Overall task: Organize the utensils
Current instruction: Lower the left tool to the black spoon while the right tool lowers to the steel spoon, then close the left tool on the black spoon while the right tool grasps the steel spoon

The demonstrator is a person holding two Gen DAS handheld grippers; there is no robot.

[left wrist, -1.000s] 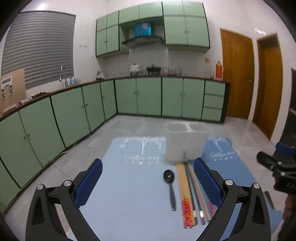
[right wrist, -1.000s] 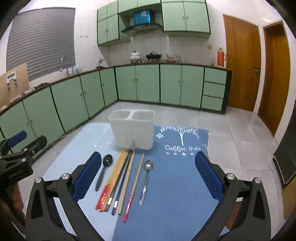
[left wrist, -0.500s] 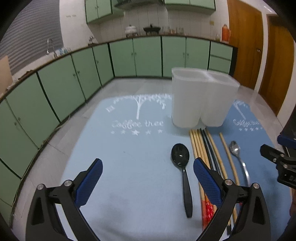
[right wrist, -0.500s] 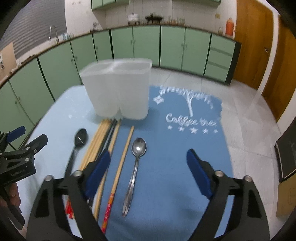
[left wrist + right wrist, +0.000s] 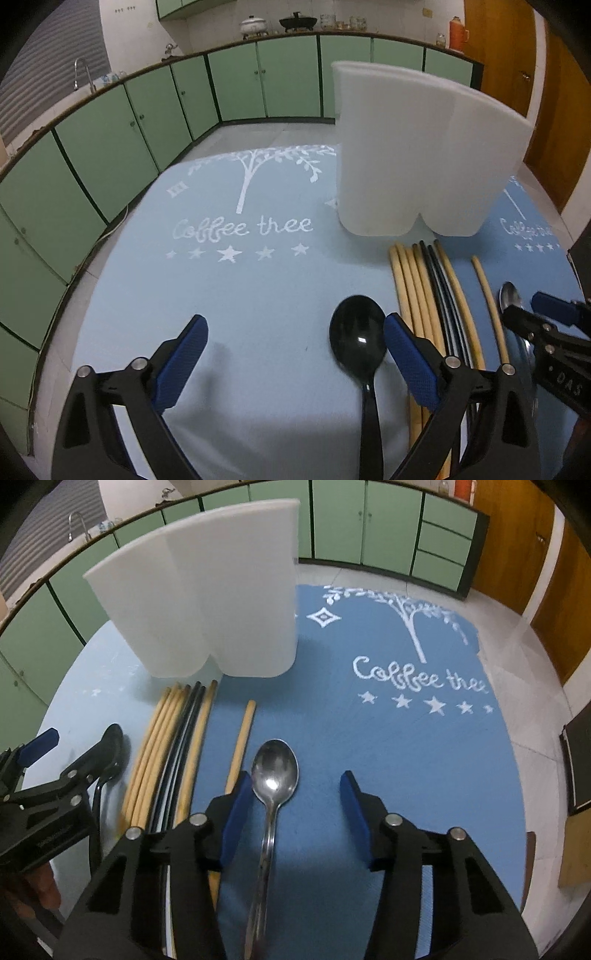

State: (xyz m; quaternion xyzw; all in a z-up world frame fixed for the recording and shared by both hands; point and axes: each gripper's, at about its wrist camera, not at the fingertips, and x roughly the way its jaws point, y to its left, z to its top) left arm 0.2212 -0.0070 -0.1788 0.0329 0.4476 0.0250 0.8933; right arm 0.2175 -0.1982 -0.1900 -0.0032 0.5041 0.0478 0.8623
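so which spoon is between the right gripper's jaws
The metal spoon on the darker blue mat, between the closing right gripper; the black spoon lies left of the chopsticks.

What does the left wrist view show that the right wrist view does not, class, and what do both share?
Only the left wrist view shows the pots on the counter, the orange flask and the whole light blue mat.

Only the right wrist view shows the drawer stack, the dark blue mat's whole tree print, and the right gripper's closing fingers straddling the steel spoon, not yet gripping.

Both show the white two-compartment holder, the chopsticks, the black spoon between the left gripper's open fingers, and green cabinets.
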